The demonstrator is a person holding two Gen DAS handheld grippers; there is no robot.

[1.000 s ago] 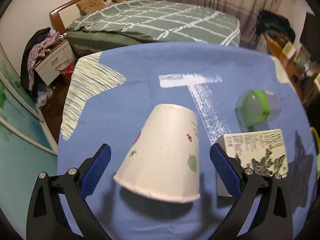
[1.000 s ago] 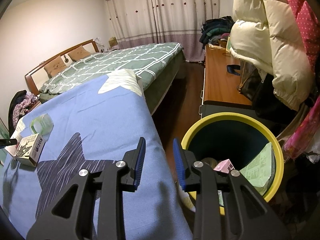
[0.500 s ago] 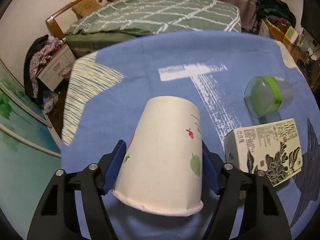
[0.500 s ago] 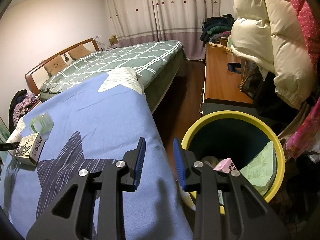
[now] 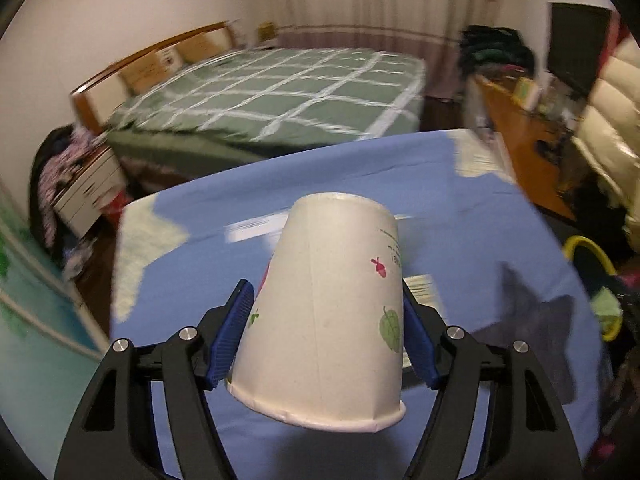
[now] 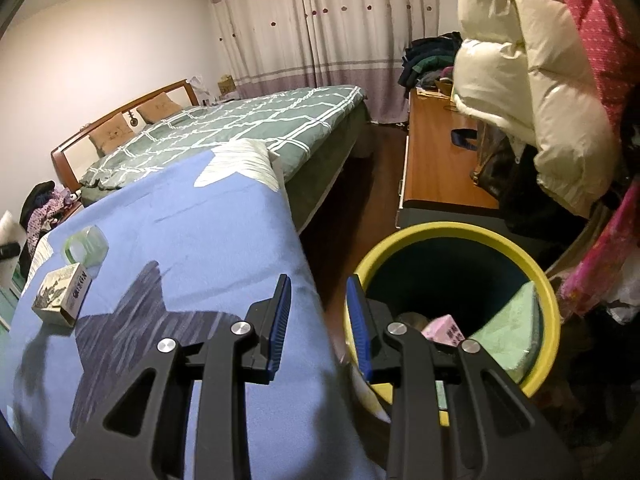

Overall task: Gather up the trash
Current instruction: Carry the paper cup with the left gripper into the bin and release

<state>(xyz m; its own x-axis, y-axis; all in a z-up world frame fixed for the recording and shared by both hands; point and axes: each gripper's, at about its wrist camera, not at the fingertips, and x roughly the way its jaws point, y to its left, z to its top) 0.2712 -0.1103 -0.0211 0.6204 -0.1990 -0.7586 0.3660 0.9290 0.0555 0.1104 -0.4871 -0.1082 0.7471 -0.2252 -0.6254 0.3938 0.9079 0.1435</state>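
Paper cup [image 5: 328, 304] in left hand-held gripper [image 5: 326, 336], above blue blanket [image 5: 224, 200].

left gripper [image 5: 326, 340] clamped, right gripper [image 6: 318, 322] parted

Warm indoor light filled the room, moderately bright, with no lamp in view. In the left wrist view the background was smeared by motion blur: the green bed [image 5: 280, 92] at 12 o'clock and the nightstand [image 5: 86, 188] at 9 o'clock streaked, while the paper cup [image 5: 328, 320] stayed sharp. The right wrist view was crisp. Both views bowed at the edges, with dark corners. Soft shadows lay on the blue blanket [image 6: 192, 220].
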